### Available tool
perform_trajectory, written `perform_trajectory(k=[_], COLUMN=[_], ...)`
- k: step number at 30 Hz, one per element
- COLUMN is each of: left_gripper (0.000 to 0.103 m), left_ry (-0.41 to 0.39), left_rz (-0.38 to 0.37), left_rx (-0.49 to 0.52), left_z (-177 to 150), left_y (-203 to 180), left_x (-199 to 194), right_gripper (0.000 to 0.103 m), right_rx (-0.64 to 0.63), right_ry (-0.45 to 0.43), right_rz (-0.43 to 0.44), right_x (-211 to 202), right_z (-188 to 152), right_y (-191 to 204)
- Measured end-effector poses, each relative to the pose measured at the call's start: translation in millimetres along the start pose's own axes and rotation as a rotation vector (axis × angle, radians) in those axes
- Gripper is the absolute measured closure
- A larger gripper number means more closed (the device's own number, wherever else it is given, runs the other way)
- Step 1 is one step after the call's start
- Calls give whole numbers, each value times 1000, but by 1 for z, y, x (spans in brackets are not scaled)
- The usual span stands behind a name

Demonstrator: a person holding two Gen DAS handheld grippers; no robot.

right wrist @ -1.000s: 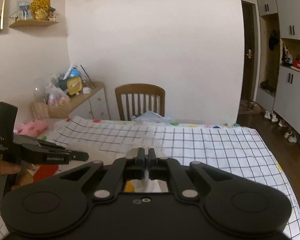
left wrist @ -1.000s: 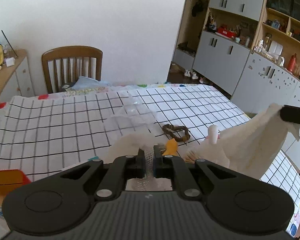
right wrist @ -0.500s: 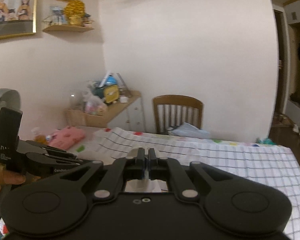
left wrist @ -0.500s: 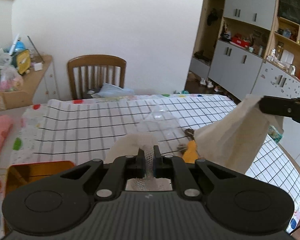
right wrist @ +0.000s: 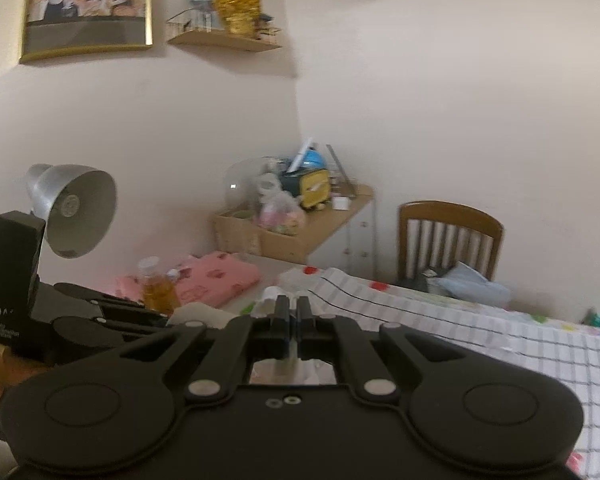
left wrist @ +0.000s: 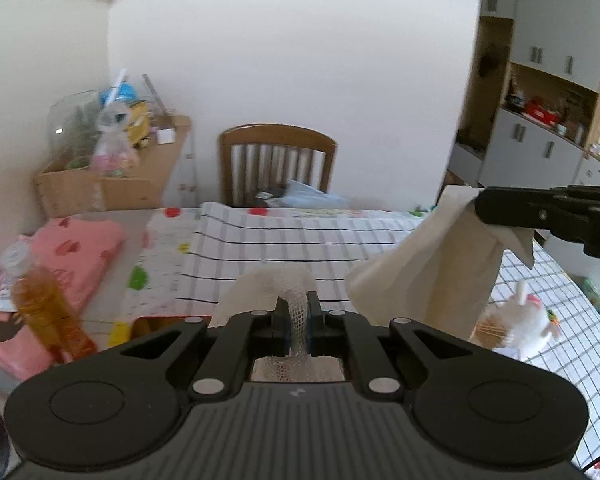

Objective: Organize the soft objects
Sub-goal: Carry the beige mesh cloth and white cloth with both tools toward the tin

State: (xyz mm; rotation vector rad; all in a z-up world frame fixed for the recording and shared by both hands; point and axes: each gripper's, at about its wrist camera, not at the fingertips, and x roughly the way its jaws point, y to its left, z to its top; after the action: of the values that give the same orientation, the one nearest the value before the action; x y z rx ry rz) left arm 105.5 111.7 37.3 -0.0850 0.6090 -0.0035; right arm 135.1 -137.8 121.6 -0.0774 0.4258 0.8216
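My left gripper [left wrist: 297, 316] is shut on a bunched edge of a white gauze-like cloth [left wrist: 268, 288]. To the right, my right gripper [left wrist: 477, 210] is shut on an upper corner of the white cloth [left wrist: 423, 276], which hangs in folds above the checked tablecloth [left wrist: 284, 240]. It looks like one cloth held at two places. In the right wrist view the right gripper [right wrist: 293, 312] is shut with a thin strip of cloth [right wrist: 286, 366] behind its jaws. The left gripper [right wrist: 156, 320] shows at the left, held by a hand.
A folded pink cloth [left wrist: 76, 248] and a bottle of amber liquid [left wrist: 46, 304] lie at the table's left. A white plush toy [left wrist: 519, 320] sits at the right. A wooden chair [left wrist: 278, 164], a cluttered side cabinet [left wrist: 116, 176] and a desk lamp [right wrist: 76, 208] stand beyond.
Both grippers have swung left and risen, carrying the white cloth off the table. The side cabinet, pink cloth, bottle and lamp have come into view.
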Motion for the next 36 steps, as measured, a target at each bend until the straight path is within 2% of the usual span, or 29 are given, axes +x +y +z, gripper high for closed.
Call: perform_trajectory(k=[10,19,29,36], left_gripper=[96,96,96,96], left_ry=[3,13,80,135], left_rz=[95,133,136,138], left_rx=[-55,-76,-106,-130], left_z=[-2,-7,-36,-52], left_y=[51,70,76,79], left_x=[-6,7,50,73], right_gripper=[100,100,100,100], right_rx=[-29,-12,30,88], right_ry=[18,37,195,310], right_rz=[54,59,21,-4], right_x=[55,103,162,182], right_z=[14,12,-32,-60], right_y=[35,43,34,23])
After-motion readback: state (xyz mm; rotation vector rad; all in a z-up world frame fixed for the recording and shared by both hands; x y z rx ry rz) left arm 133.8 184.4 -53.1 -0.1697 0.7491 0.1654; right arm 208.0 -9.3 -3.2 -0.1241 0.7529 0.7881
